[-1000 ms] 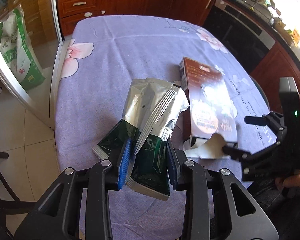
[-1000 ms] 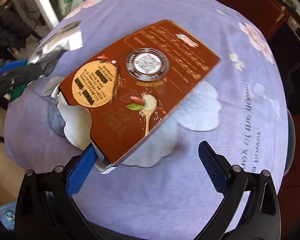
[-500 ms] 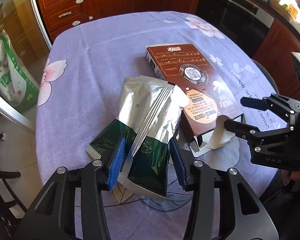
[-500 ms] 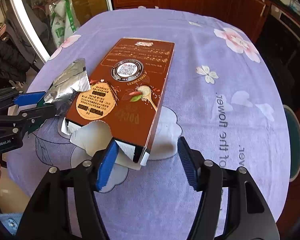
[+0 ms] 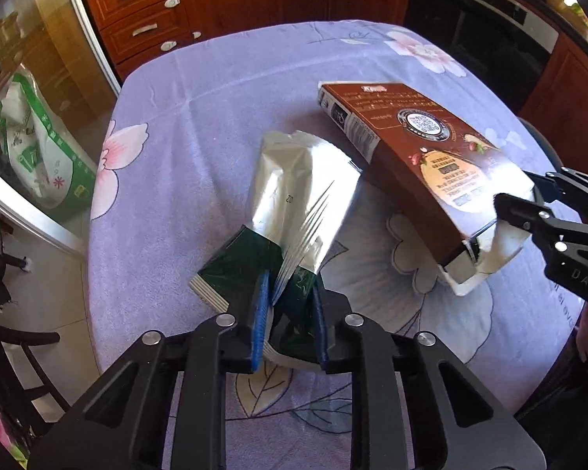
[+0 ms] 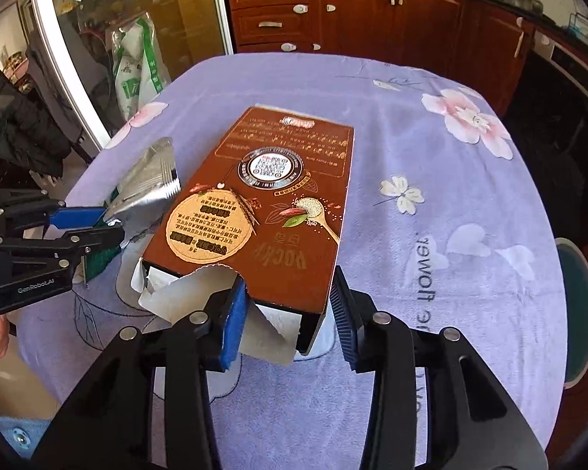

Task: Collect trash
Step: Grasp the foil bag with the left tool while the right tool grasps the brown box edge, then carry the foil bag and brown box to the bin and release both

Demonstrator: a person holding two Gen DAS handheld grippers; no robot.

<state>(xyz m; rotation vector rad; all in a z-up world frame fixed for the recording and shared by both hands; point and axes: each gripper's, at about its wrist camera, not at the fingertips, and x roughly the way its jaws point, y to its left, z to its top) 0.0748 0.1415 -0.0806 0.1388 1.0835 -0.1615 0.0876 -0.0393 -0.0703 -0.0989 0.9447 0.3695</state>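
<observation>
A round counter, draped in a soft lilac cloth printed with pink and white blossoms, carries two pieces of trash. The first is a foil pouch: crinkled, shiny silver over its upper part, dark green toward the bottom, with ridged seal strips along its edges. It lies near the counter's near edge, just left of the box. The left gripper has its blue-padded fingers closing narrow on the pouch's green lower end, which sits between them and looks pinched; the silver part sticks up and away from the fingers.

The second piece is a flat rectangular cardboard box, glossy brown, printed with a round silver seal, a tan circular label and a picture of a spoon. Its near end is torn open, with ragged white flaps and a white inner lining hanging out. That end is raised off the cloth, while the far end sits lower. The right gripper straddles the torn end, its fingers at a middling width and closing; the left blue pad touches the white lining, and the right ribbed pad stands at the box's brown corner.

Behind the counter stand reddish wooden cabinets with pale handles, and a green-and-white printed sack sits on the floor.
</observation>
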